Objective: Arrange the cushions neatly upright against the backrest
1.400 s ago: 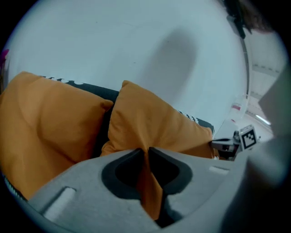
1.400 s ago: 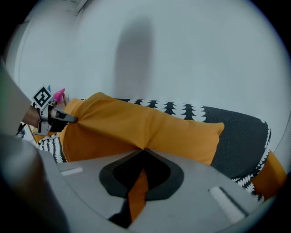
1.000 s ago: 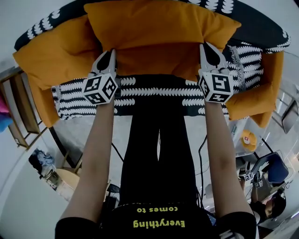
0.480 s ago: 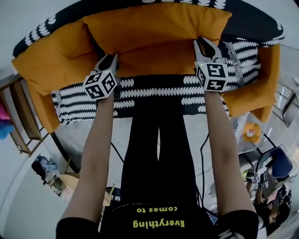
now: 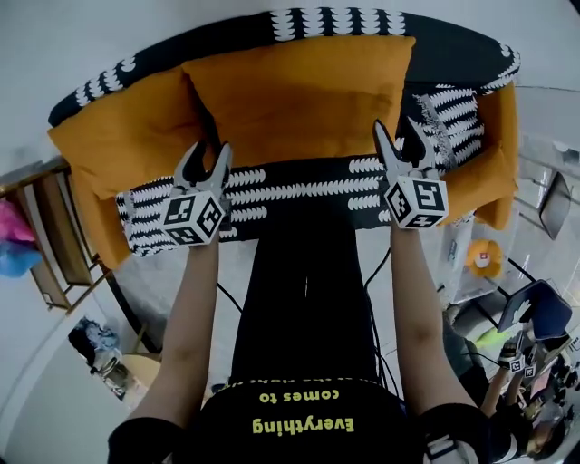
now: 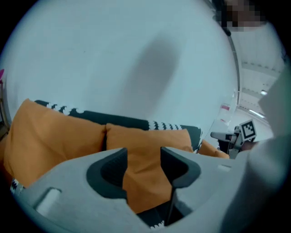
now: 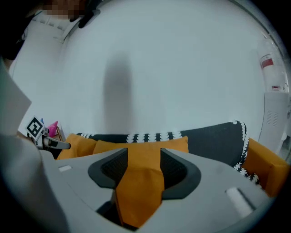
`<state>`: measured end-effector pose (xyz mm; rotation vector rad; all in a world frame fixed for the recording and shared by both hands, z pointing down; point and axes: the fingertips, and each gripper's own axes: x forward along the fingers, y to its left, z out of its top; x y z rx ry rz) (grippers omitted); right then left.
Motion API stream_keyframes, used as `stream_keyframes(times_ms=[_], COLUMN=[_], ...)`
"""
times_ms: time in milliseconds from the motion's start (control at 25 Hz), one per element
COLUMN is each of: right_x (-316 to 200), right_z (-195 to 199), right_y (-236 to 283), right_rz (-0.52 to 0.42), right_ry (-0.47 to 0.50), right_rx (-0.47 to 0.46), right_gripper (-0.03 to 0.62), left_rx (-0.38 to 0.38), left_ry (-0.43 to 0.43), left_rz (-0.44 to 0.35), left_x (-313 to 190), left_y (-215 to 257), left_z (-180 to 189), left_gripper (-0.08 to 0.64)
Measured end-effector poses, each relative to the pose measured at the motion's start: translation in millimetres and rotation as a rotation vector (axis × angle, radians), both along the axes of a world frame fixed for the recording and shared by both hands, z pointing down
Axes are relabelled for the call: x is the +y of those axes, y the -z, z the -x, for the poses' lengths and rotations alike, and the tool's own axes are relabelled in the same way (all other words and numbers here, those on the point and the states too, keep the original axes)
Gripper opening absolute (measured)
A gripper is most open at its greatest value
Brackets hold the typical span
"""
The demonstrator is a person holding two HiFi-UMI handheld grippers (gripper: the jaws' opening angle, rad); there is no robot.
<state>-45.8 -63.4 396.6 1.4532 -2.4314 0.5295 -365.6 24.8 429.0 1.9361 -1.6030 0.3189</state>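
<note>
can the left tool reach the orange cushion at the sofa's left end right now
Probably yes: the left tool, jaws just opened and empty, hovers beside the left orange cushion, with nothing between them.

This looks like a living-room corner staged inside a lab or workroom, not a lived-in home. A sofa (image 5: 299, 186) with a black-and-white patterned cover and plain orange cushions (image 5: 299, 100) stands against a bare white wall (image 5: 136, 27), with a wooden rack (image 5: 50, 236) beside it. Loose black cables (image 5: 385, 299) trail over the pale floor (image 5: 136, 290). Off to one side, small cubes with square markers (image 5: 518, 365) sit near a blue chair (image 5: 544, 313)
</note>
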Motion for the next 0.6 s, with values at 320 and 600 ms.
stream_keyframes(times_ms=[320,600], right_x=[53,77], right_z=[24,30], right_y=[175,296], right_rz=[-0.261,-0.384], right_ry=[0.056,0.02], right_rx=[-0.082,-0.231], right_gripper=[0.011,0.011], left_rx=[-0.075,-0.125], left_ry=[-0.218,-0.145], left_rz=[-0.369,-0.49], left_x=[1,14], left_y=[189,286], left_z=[-19,-24], left_gripper=[-0.003,-0.003])
